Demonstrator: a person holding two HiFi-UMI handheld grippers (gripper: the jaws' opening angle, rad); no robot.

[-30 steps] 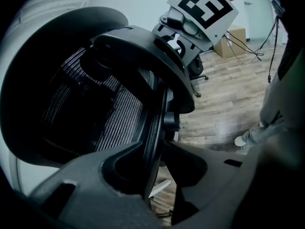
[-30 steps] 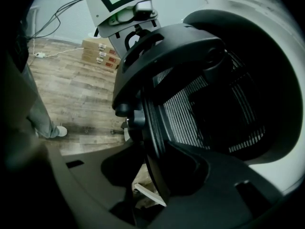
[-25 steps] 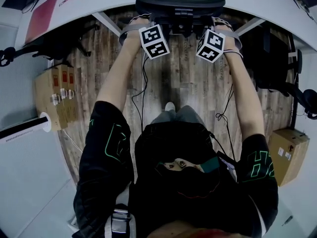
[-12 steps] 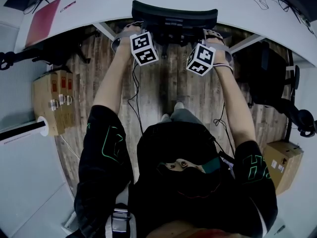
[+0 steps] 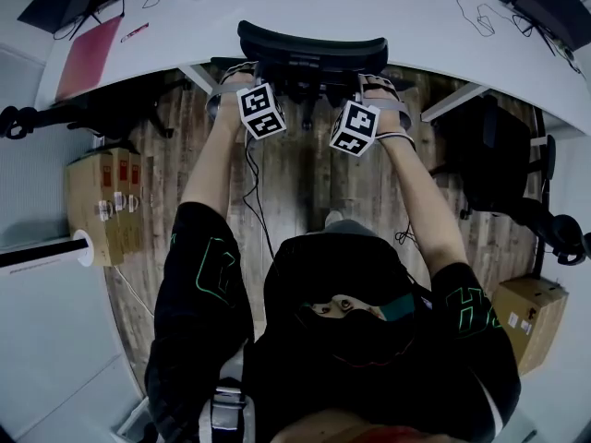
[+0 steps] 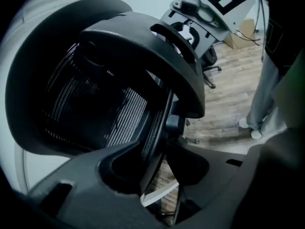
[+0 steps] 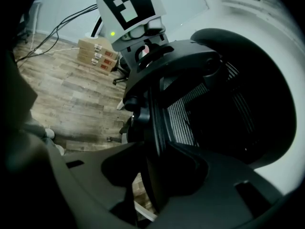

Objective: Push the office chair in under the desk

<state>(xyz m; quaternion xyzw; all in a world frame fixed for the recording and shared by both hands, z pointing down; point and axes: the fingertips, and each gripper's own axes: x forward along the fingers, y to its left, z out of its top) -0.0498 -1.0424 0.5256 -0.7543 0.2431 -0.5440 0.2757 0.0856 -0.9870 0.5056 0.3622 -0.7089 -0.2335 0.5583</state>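
The black mesh office chair (image 5: 312, 49) stands at the white desk (image 5: 277, 12), its backrest top at the desk's edge and its seat hidden beneath. My left gripper (image 5: 242, 72) is at the backrest's left edge, my right gripper (image 5: 374, 83) at its right edge. In the left gripper view the backrest rim (image 6: 157, 123) runs between the jaws of the left gripper (image 6: 159, 161), which are opening, with a gap beside the rim. In the right gripper view the right gripper (image 7: 152, 171) is closed on the rim (image 7: 155, 128).
Cardboard boxes (image 5: 102, 201) lie on the wood floor at the left, another box (image 5: 531, 321) at the right. A second black chair (image 5: 499, 155) stands right of the desk leg. A red folder (image 5: 88, 49) and cables lie on the desk.
Both grippers and the chair have moved forward toward the desk; the backrest top now reaches the desk edge. The person has stepped forward with them.
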